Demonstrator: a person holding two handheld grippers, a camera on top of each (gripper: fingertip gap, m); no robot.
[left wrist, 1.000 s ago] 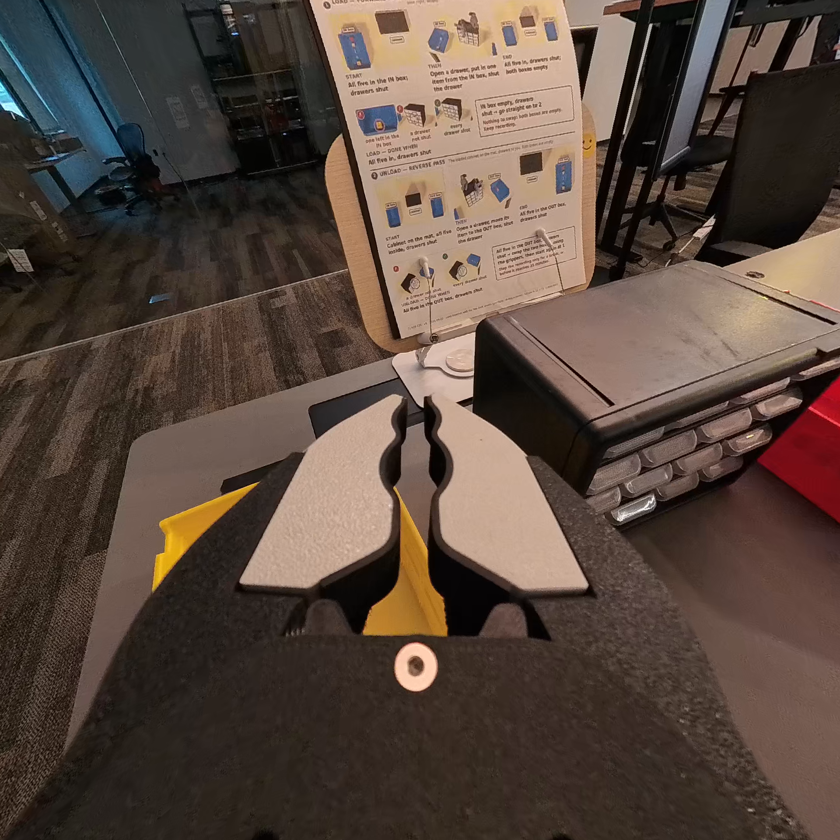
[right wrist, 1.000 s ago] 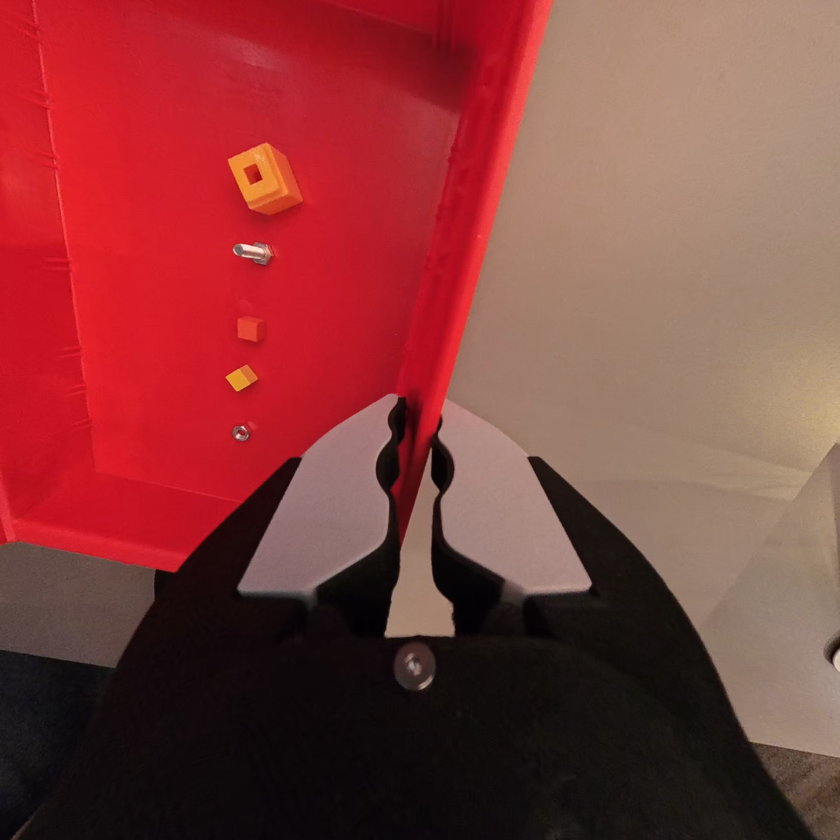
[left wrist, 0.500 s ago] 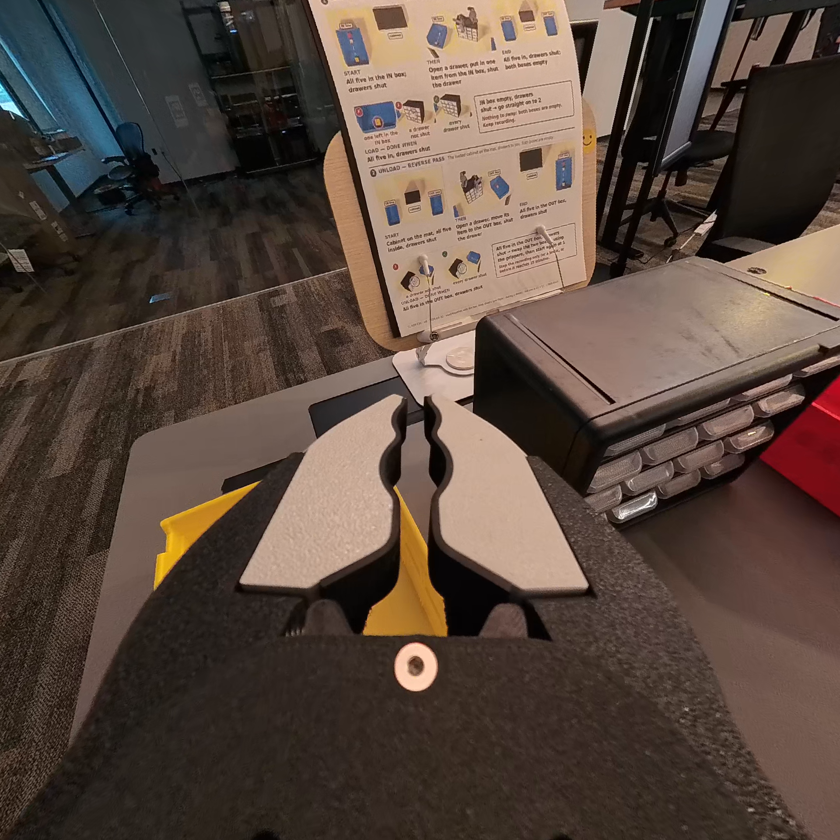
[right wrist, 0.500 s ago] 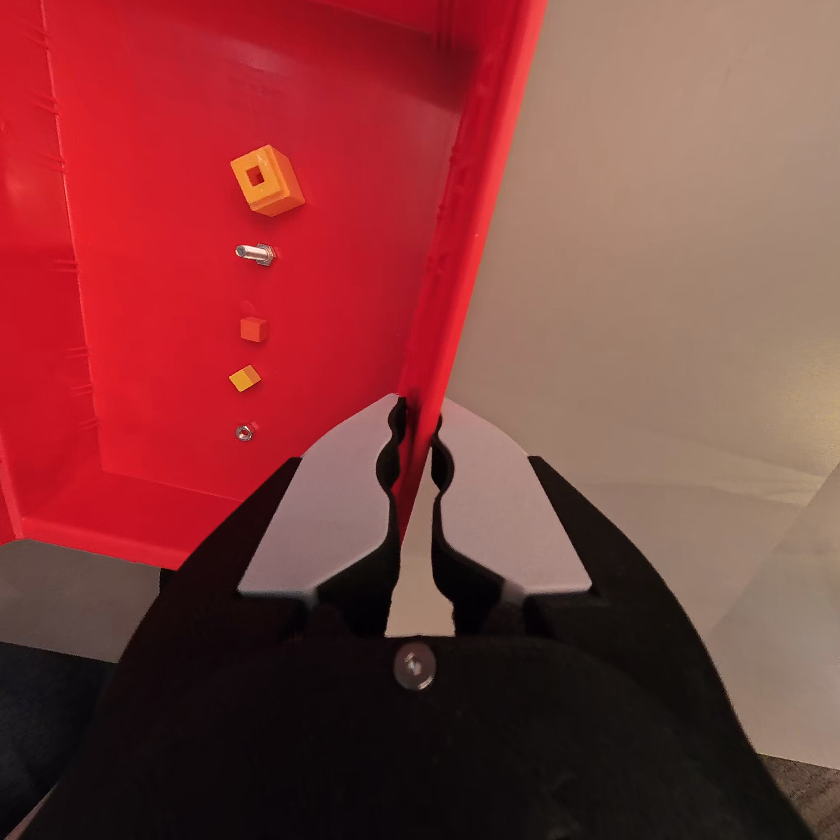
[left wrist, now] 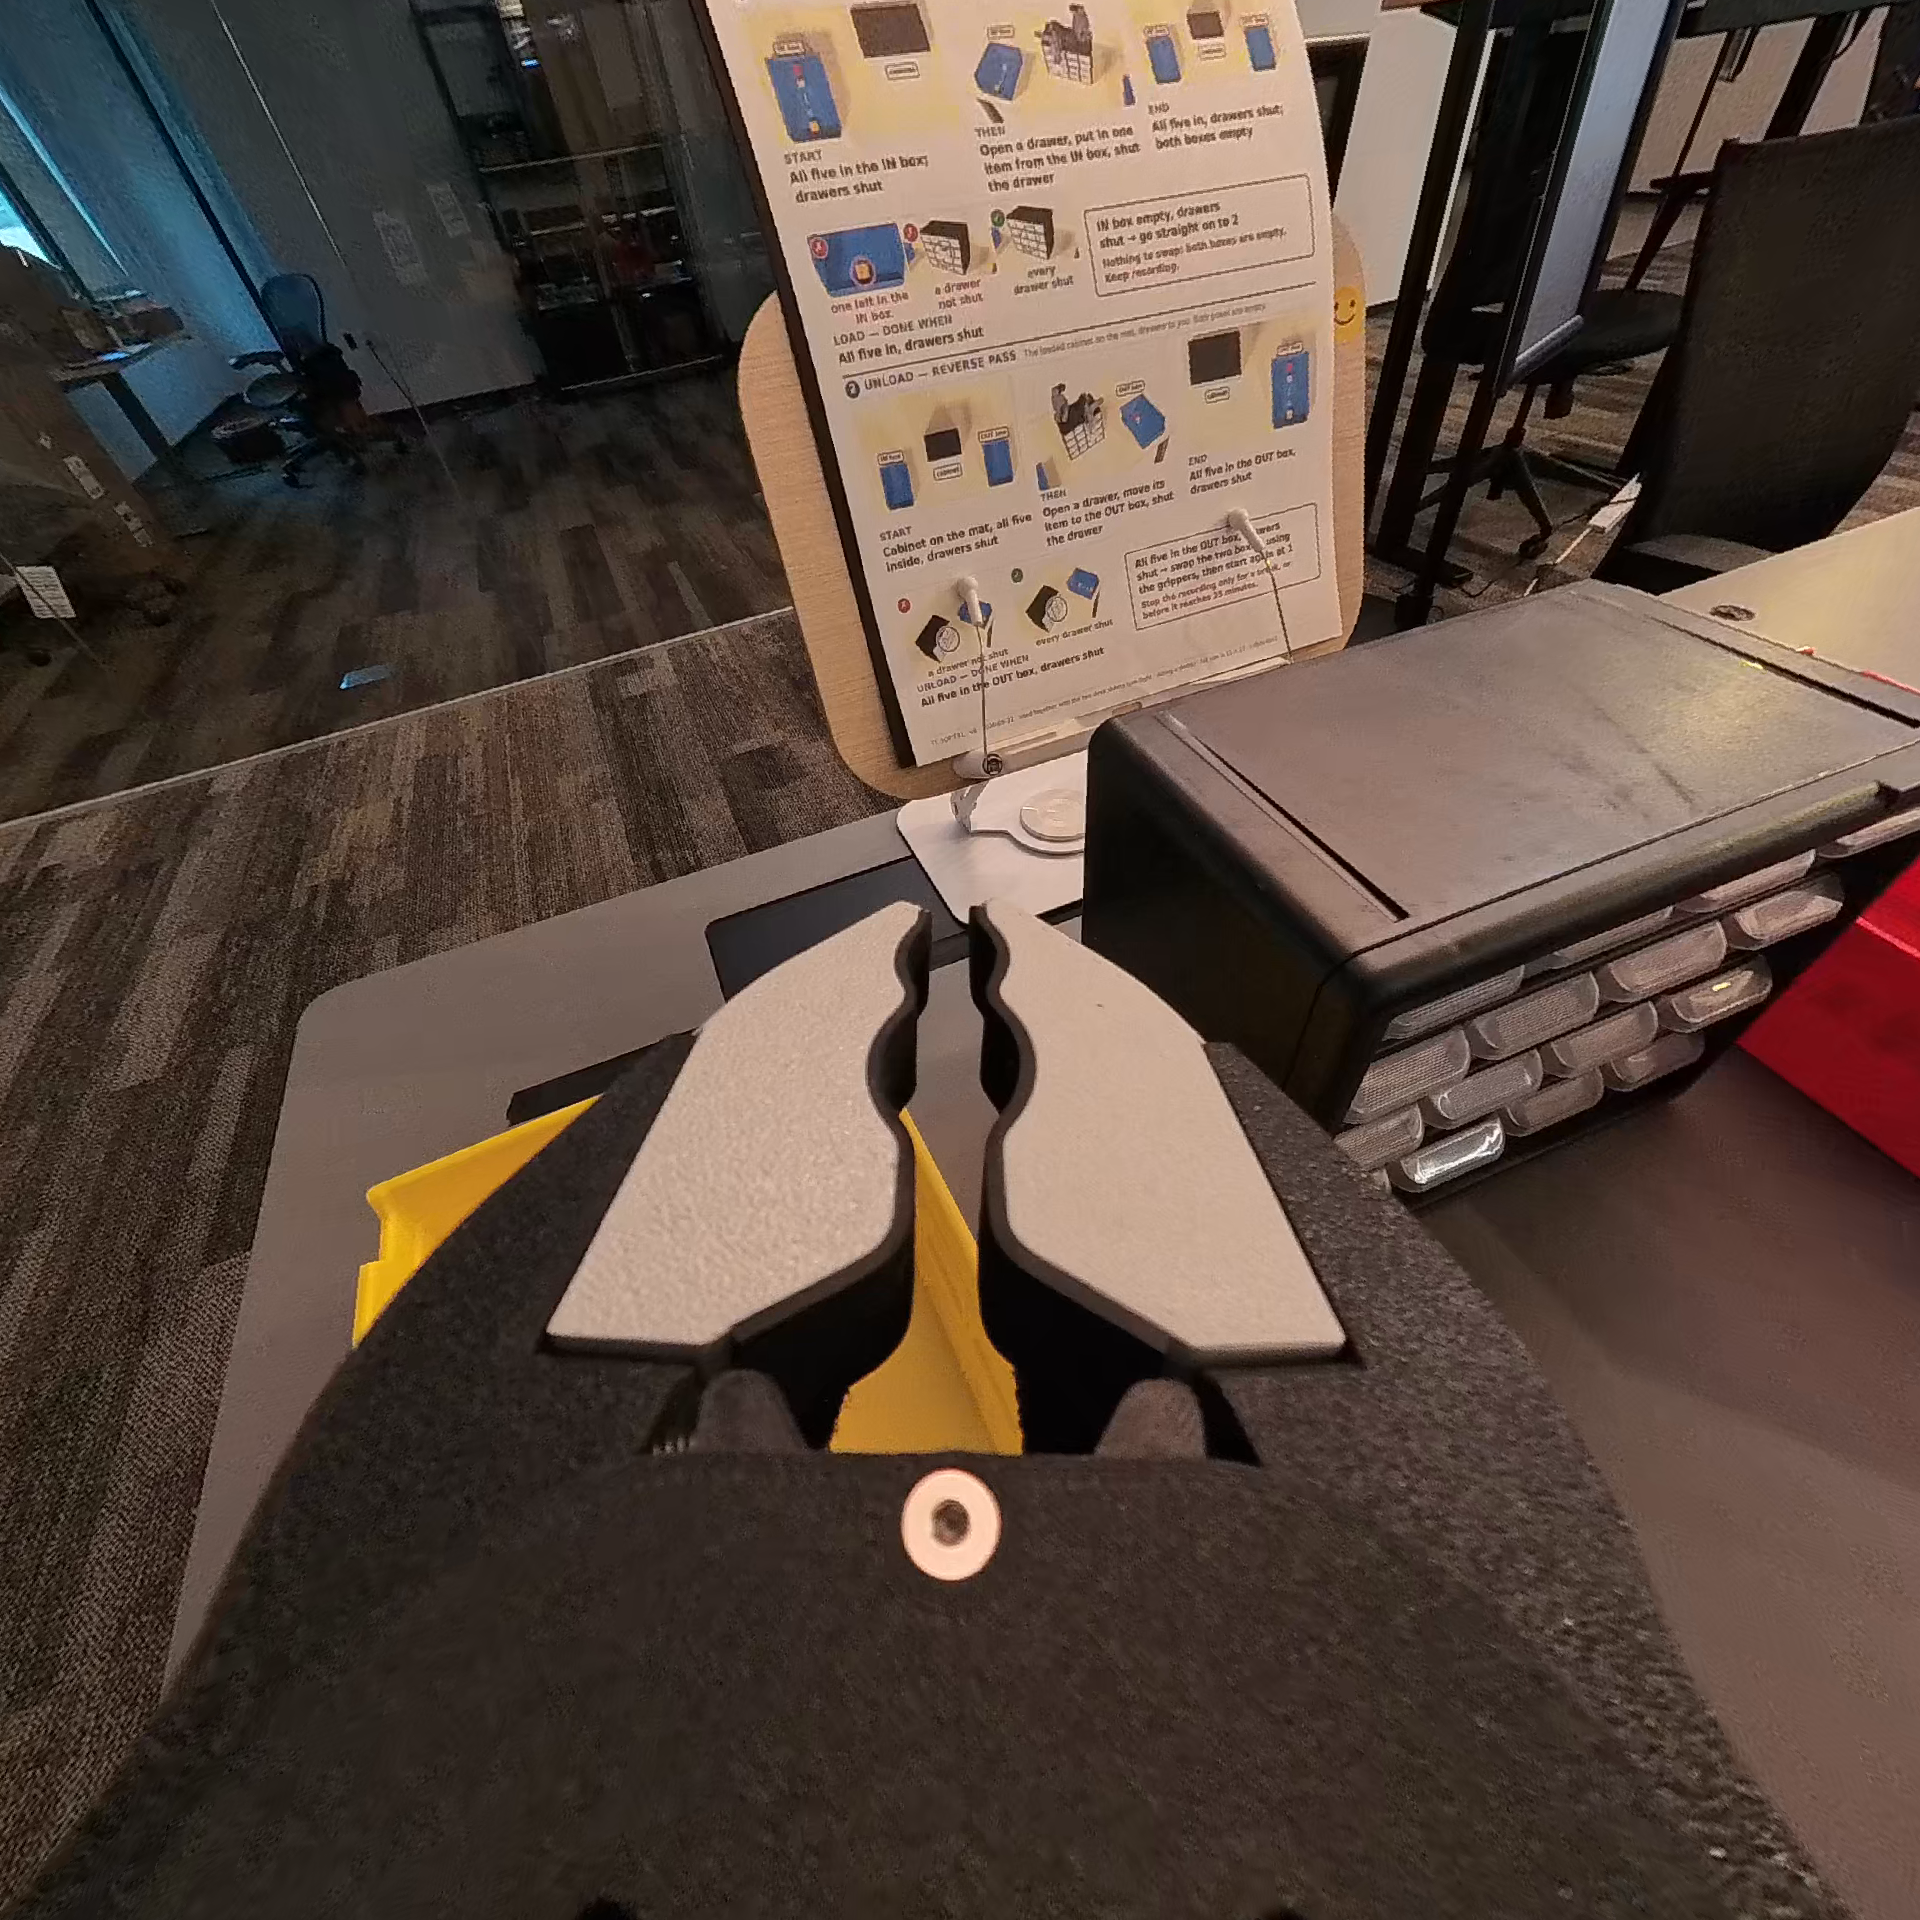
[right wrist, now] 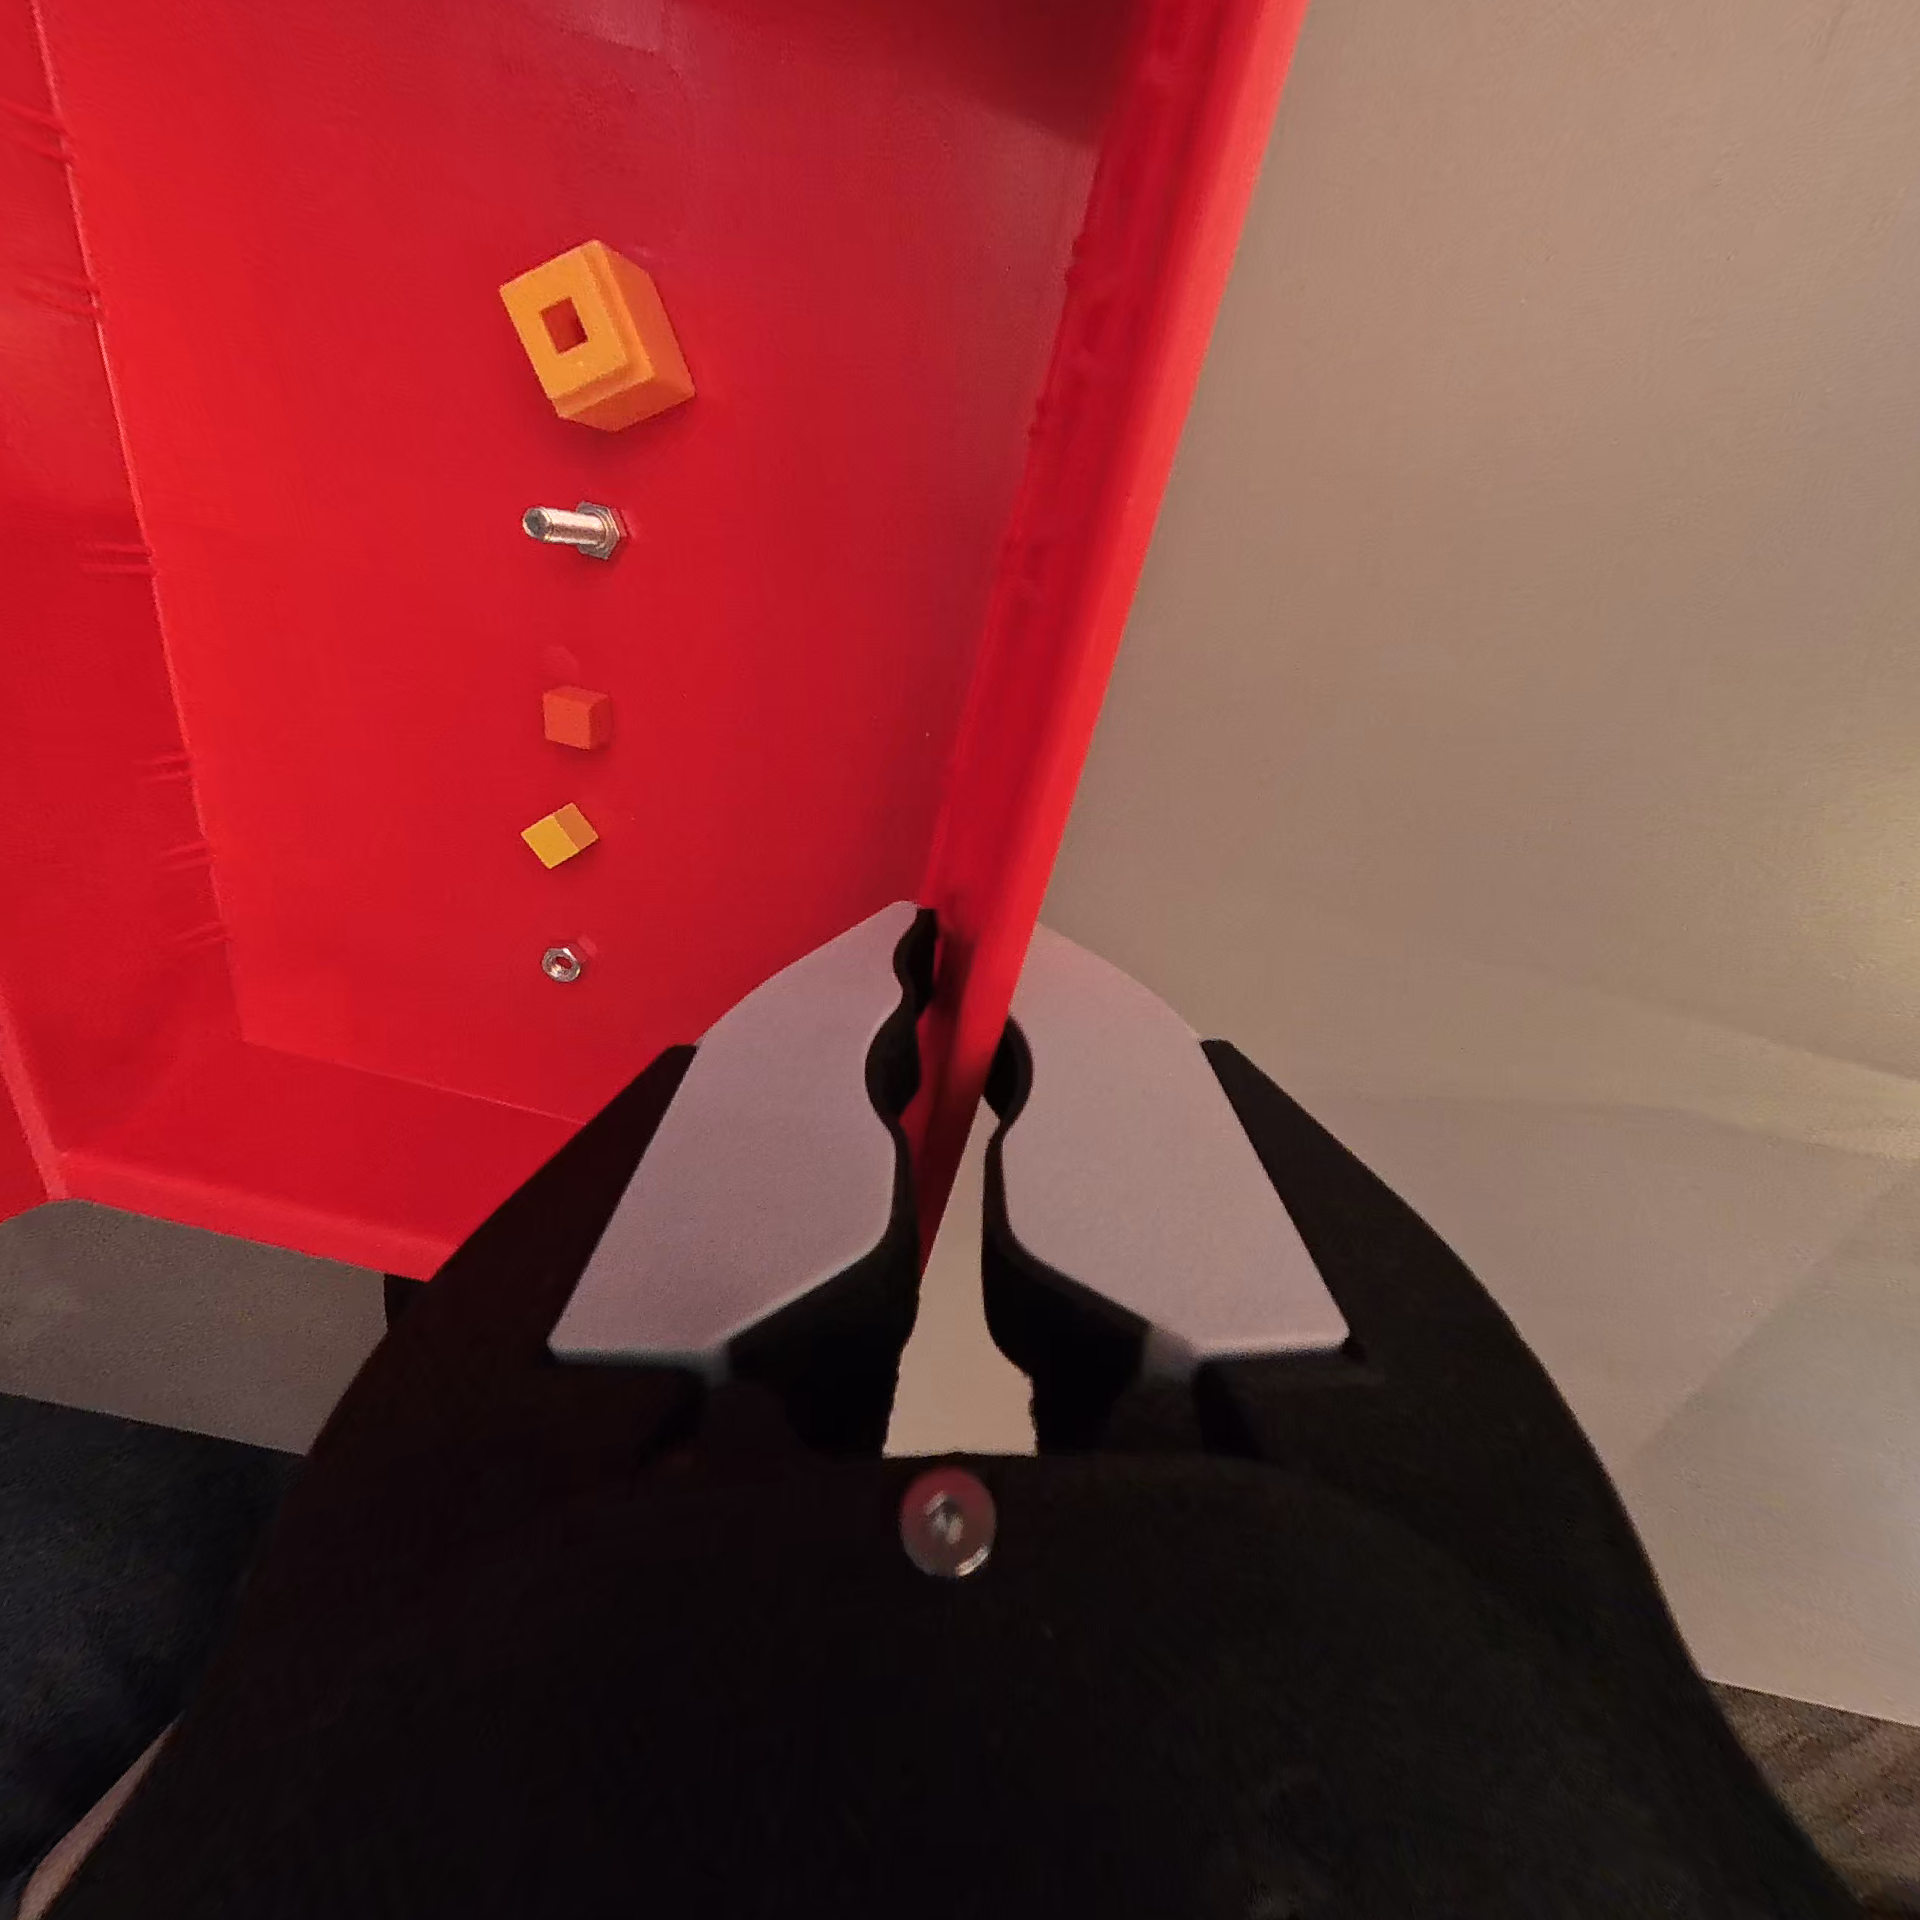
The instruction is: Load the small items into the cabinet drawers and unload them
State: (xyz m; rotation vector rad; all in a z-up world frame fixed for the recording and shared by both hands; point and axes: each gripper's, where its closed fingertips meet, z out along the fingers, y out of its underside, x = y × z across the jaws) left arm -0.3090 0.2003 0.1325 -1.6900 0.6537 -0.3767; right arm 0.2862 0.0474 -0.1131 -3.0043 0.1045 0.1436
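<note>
Yellow plastic is the first thing you spot on the far left: a yellow bin [left wrist: 436, 1236] sitting on the grey table [left wrist: 1662, 1351], mostly tucked under the left gripper [left wrist: 948, 914]. That gripper's fingers are almost together with just a thin slit between them, and whether they pinch the bin's wall down below I honestly can't tell. Behind it stands an instruction sheet [left wrist: 1039, 343] on a wooden board, and just to the right sits the black cabinet [left wrist: 1455, 790] with its rows of small clear drawers [left wrist: 1538, 1060], all pushed in as far as I can see. A corner of the red bin [left wrist: 1860, 997] pokes in right beside the cabinet. Over in the right wrist view, the red bin's floor has the small items lined up in a row: an orange block with a square hole [right wrist: 594, 350], a metal bolt [right wrist: 574, 530], a small orange cube [right wrist: 576, 717], a yellow cube [right wrist: 559, 834] and a tiny nut [right wrist: 561, 962]. The right gripper [right wrist: 961, 930] is clamped onto the bin's right side wall, one finger inside and one outside.
</note>
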